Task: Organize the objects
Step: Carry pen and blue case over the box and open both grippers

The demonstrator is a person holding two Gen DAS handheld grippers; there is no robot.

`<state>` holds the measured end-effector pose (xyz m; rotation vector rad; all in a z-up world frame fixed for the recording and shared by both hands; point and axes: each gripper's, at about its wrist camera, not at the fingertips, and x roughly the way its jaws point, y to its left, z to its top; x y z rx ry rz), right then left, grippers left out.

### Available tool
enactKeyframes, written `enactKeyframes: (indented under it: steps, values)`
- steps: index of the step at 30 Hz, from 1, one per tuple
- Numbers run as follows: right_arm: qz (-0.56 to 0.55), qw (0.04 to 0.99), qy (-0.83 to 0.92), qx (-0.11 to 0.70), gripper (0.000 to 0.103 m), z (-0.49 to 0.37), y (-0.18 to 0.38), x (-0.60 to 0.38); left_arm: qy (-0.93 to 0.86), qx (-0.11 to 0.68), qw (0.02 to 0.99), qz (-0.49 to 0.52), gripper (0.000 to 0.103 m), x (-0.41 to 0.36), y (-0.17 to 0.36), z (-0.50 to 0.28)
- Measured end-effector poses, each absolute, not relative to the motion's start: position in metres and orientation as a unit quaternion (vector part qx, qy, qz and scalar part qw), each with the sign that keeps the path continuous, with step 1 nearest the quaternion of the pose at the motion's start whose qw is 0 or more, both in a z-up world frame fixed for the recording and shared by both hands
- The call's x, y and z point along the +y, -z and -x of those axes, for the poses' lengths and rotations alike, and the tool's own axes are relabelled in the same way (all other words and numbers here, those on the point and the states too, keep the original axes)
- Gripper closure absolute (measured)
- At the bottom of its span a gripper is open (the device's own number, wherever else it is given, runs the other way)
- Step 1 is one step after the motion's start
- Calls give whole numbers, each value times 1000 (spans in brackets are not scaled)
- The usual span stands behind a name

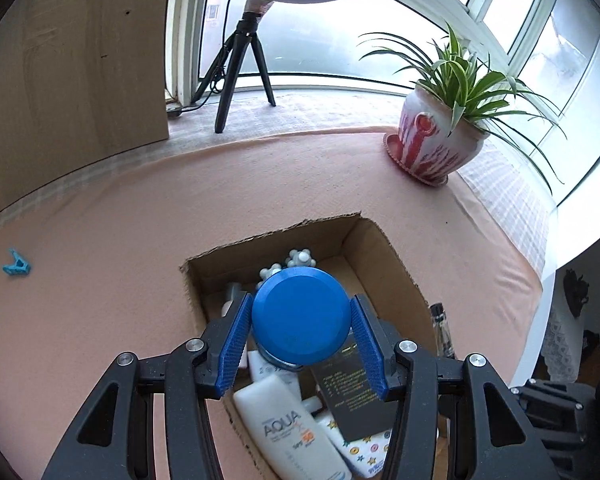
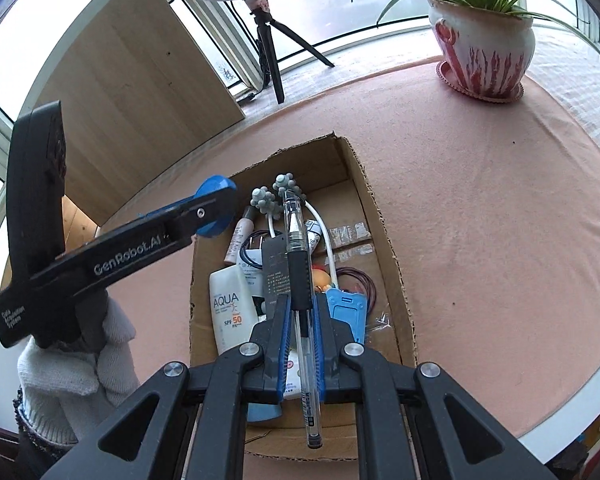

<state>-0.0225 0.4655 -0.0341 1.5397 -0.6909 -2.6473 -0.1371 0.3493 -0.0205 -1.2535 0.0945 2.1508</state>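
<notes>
While your left gripper (image 1: 301, 334) clamps the blue-lidded jar (image 1: 301, 316) above the cardboard box (image 1: 384, 248), treat it as hard and probably slippery; over the same box, your right gripper (image 2: 299, 316) pinches the light, stiff pen (image 2: 299, 276) mid-barrel.

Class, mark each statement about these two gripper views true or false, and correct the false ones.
1. The left gripper grips a blue round lid. True.
2. The right gripper is empty. False: it is shut on a clear pen.
3. The cardboard box is empty. False: it holds a white AQUA bottle and other items.
4. A potted plant stands on the pink cloth. True.
</notes>
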Motion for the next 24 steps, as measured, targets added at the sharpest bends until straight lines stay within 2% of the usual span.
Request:
enactKeyframes:
  steps: [4, 5, 6, 7, 8, 9, 24]
  values:
    - [-492, 8, 842, -219, 93, 23, 36, 471, -811, 31, 333, 479, 48, 367, 24, 145]
    - [-493, 8, 843, -216, 89, 23, 36, 471, -809, 31, 336, 481, 38, 371, 24, 147]
    - [-494, 9, 843, -213, 84, 22, 36, 471, -809, 32, 335, 481, 33, 373, 24, 147]
    - [-492, 10, 845, -210, 69, 21, 35, 471, -812, 31, 333, 479, 28, 373, 23, 148]
    - [-487, 7, 849, -206, 57, 20, 33, 470, -813, 28, 332, 477, 28, 372, 23, 149]
    - [-481, 2, 854, -200, 54, 18, 31, 470, -813, 26, 330, 479, 28, 371, 23, 150]
    - [-465, -3, 867, -180, 53, 17, 24, 450, -832, 28, 286, 474, 28, 293, 14, 137]
